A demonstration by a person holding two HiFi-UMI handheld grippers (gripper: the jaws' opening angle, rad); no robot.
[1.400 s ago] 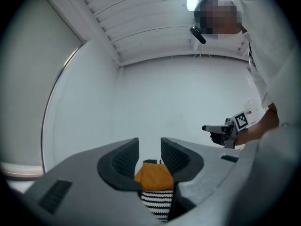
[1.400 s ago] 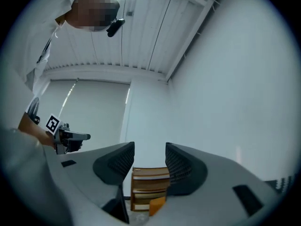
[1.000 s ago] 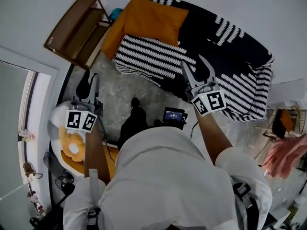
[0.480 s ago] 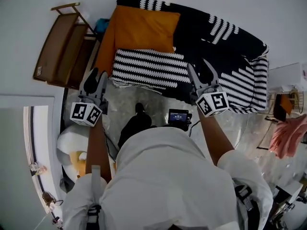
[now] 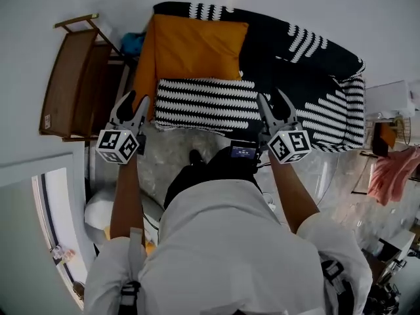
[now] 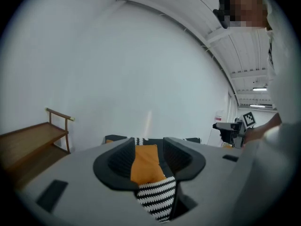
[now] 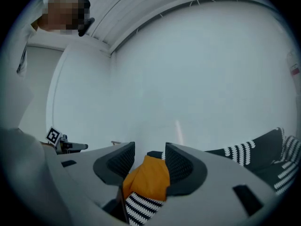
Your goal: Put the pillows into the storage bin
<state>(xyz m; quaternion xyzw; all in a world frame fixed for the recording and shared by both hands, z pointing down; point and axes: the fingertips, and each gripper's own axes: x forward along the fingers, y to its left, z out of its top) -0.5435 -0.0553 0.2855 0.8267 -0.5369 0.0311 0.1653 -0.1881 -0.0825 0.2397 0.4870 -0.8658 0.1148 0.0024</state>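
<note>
The scene is taken by the head view from above the person's shoulders, steeply downward, onto the sofa (image 5: 308, 64) and the wooden shelf (image 5: 72, 77). By the left gripper view and the right gripper view it is taken low, close in and nearly level, toward the white wall (image 6: 141, 55). The orange pillow (image 5: 197, 48) and the striped pillow (image 5: 207, 104) are shared by all three views, the wooden shelf by the head view and the left gripper view.

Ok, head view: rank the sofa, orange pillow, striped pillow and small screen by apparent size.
1. sofa
2. orange pillow and striped pillow: about alike, not ranked
3. screen
</note>
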